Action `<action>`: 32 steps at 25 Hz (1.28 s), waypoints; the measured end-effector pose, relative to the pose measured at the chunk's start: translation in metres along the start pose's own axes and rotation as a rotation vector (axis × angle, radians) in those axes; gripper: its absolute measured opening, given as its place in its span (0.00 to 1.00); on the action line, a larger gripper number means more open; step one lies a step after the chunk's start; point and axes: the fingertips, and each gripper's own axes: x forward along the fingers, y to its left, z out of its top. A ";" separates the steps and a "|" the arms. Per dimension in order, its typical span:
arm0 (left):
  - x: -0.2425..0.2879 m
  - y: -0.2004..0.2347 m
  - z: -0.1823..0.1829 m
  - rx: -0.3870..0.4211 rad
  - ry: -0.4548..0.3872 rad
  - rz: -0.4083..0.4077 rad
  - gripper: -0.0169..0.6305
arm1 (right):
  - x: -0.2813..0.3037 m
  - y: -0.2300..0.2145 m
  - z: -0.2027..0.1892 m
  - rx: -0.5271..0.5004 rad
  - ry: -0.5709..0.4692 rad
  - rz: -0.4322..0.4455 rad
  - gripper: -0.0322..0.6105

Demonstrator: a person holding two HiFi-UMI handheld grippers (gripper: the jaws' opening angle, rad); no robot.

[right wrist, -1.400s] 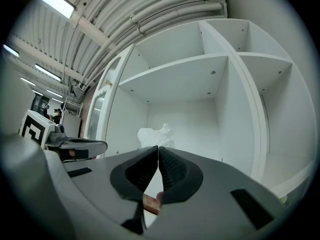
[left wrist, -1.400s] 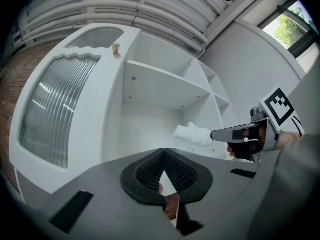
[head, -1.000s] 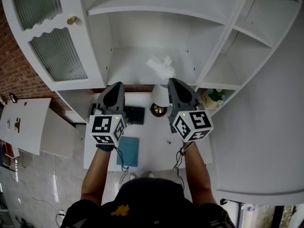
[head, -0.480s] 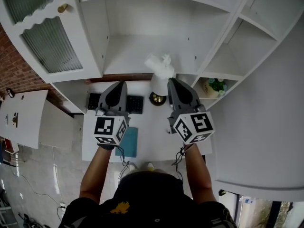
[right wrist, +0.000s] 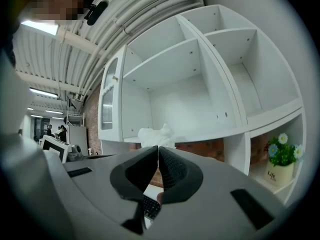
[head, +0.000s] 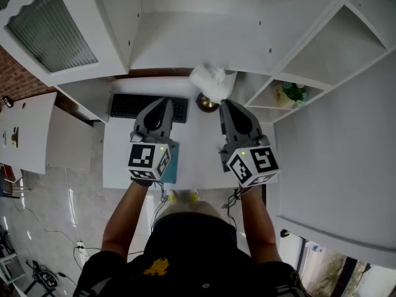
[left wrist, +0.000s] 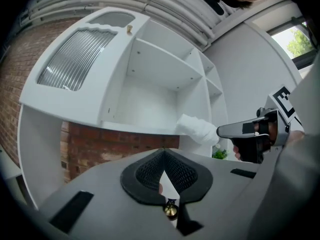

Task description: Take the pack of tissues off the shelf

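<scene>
The pack of tissues (head: 210, 81), white and crumpled, hangs at the tip of my right gripper (head: 224, 104), which is shut on it. In the head view it sits at the front edge of the white shelf (head: 179, 54), above the desk. The right gripper view shows the pack (right wrist: 154, 135) just beyond the closed jaws of the right gripper (right wrist: 158, 148). My left gripper (head: 163, 103) is beside it on the left, shut and empty. The left gripper view shows its tips (left wrist: 163, 152) meeting, with the pack (left wrist: 196, 129) held by the right gripper (left wrist: 220, 131).
A black keyboard (head: 148, 106), a teal notebook (head: 171, 163) and a brass lamp base (head: 207, 103) lie on the white desk (head: 198, 159) below. A small potted plant (head: 291, 94) stands in a lower right cubby. A ribbed glass cabinet door (head: 52, 26) is at upper left.
Both grippers have sunk together. The tissue pack has come forward off the shelf board with the right gripper and now hangs over the desk. More of the keyboard shows.
</scene>
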 end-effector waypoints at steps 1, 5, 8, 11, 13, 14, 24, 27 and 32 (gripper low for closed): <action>0.000 0.000 -0.007 0.000 0.009 0.000 0.05 | 0.001 -0.001 -0.008 0.006 0.015 0.001 0.06; 0.000 -0.010 -0.041 0.002 0.054 -0.021 0.05 | -0.002 -0.005 -0.045 0.027 0.080 -0.006 0.06; -0.006 -0.018 -0.074 -0.021 0.091 -0.031 0.05 | -0.006 -0.005 -0.077 0.039 0.127 -0.015 0.06; -0.015 -0.021 -0.107 -0.064 0.123 -0.027 0.05 | -0.010 -0.002 -0.113 0.051 0.180 -0.021 0.06; -0.017 -0.022 -0.132 -0.065 0.146 -0.027 0.05 | -0.011 -0.003 -0.139 0.059 0.210 -0.028 0.06; -0.016 -0.021 -0.143 -0.057 0.156 -0.028 0.05 | -0.010 -0.004 -0.152 0.060 0.223 -0.032 0.06; -0.031 -0.020 -0.248 -0.063 0.287 -0.031 0.05 | -0.026 0.006 -0.273 0.058 0.380 -0.054 0.07; -0.034 -0.026 -0.277 -0.058 0.330 -0.034 0.05 | -0.034 0.005 -0.306 0.065 0.423 -0.056 0.07; -0.038 -0.038 -0.325 -0.068 0.391 -0.034 0.05 | -0.047 -0.001 -0.358 0.098 0.479 -0.064 0.07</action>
